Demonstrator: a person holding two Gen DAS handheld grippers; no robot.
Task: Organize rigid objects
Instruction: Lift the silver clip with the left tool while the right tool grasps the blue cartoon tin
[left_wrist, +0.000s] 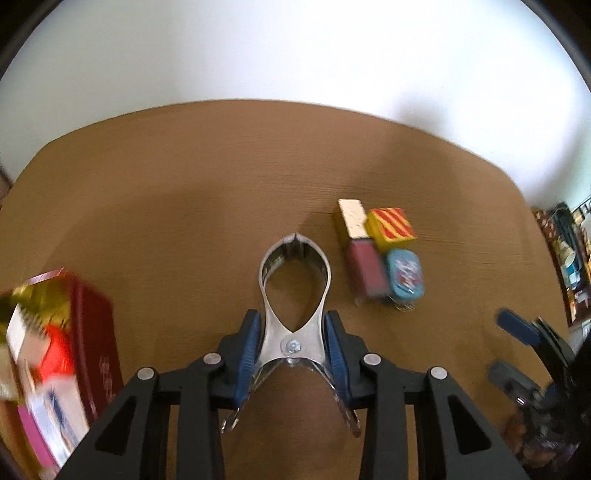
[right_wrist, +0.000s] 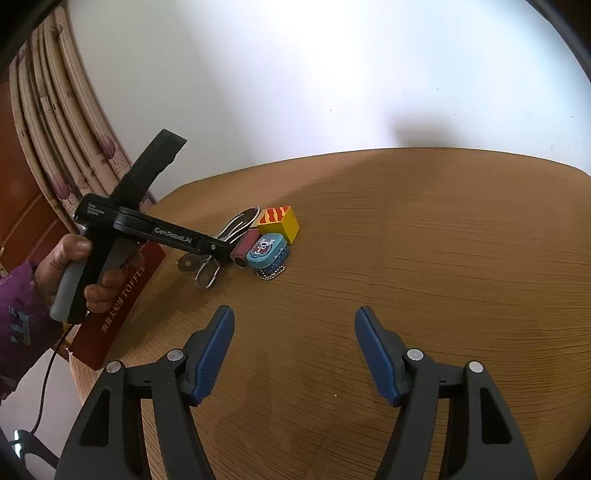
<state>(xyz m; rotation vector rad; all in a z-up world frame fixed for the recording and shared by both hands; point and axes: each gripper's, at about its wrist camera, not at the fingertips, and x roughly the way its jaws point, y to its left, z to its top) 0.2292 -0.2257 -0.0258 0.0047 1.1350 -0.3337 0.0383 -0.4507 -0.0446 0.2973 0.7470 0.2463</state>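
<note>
Wood surface (right_wrist: 424, 258): brown, with fine grain lines; it carries all the things.
Left claw (left_wrist: 294, 343): its blue pads (left_wrist: 249, 350) press both sides of a shiny metal clip (left_wrist: 294, 280). The clip's tips are closed and point away, over the surface.
Right claw (right_wrist: 294, 350): wide apart, with nothing between its blue pads (right_wrist: 216, 354). It hangs over bare wood.
Small things: packed together in one bunch, just right of the clip in the left view.
Yellow block (left_wrist: 391, 227): has red stripes on top; it sits at the far side of the bunch.
White block (left_wrist: 352, 218): long, with yellow sides; it touches the yellow block.
Pink block (left_wrist: 365, 271): blurred; it lies in front of the white one.
Blue tin (right_wrist: 267, 253): has a skull picture on the lid and a small bead chain (right_wrist: 271, 273) beside it. It touches the pink block.
Red box (right_wrist: 118, 306): flat, with gold letters, at the left edge of the surface, well apart from the bunch.
Hand (right_wrist: 74, 269): in a purple sleeve, it grips the left claw's handle.
</note>
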